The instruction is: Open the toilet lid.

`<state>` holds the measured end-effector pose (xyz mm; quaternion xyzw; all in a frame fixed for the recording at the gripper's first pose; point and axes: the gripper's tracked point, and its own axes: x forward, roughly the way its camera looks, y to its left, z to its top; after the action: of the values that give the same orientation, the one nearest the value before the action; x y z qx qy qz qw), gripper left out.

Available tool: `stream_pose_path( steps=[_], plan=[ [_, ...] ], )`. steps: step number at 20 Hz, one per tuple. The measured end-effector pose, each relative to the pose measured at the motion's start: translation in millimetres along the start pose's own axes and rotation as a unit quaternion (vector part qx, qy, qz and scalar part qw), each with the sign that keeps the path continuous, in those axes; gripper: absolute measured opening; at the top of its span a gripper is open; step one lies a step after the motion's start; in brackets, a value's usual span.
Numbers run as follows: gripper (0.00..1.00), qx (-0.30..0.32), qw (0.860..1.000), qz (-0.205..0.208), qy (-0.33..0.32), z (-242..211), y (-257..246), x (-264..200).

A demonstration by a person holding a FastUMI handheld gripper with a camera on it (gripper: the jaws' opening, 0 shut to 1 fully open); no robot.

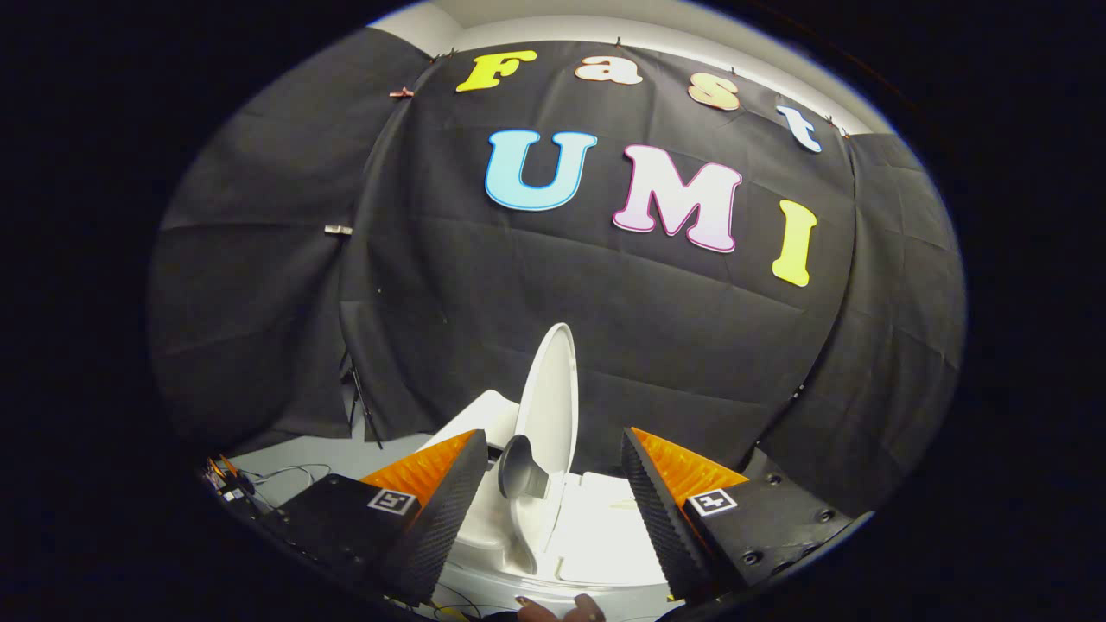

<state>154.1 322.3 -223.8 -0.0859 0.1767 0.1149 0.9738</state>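
Cables (285,475), thin and dark, trail over the pale grey floor (320,453) at the far left, beside a slim black stand leg (363,415) that leans against the black cloth wall (432,285). Next comes the white ceramic toilet (596,536), seen from above and in front, with its tank (479,415) behind. The glossy white oval toilet lid (553,397) is already raised and stands nearly upright, tilted a little back toward the tank, with a small grey rounded handle piece (518,471) jutting from its lower part. The tongs (553,492) are spread wide, one finger on each side of the lid's lower end; neither finger looks to be pressing on it, so they appear to hold nothing. Fingertips of a person's hand (562,612) peek in below the tongs, close to the toilet's front rim. Judging from this, the opening looks nearly complete. The risk is that the lid, if not far enough past vertical, may swing forward and slam shut once nothing supports it. A sideways sweep of the wide tongs could also clip the handle or the lid's edge and knock it down. To the right, only folds of cloth.
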Motion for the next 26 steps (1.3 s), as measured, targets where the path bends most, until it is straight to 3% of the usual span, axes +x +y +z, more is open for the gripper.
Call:
stream_pose_path(
  steps=[8,15,23,26],
  plan=[
    [0.98,0.047,0.996,0.008,-0.073,60.9,-33.1,-59.4],
    [0.98,0.078,0.988,-0.014,-0.134,100.5,-86.8,-121.2],
    [0.98,0.087,0.979,-0.048,-0.178,115.6,-152.9,-177.8],
    [0.98,0.083,0.979,-0.043,-0.183,114.9,-168.1,-194.5]
  ],
)
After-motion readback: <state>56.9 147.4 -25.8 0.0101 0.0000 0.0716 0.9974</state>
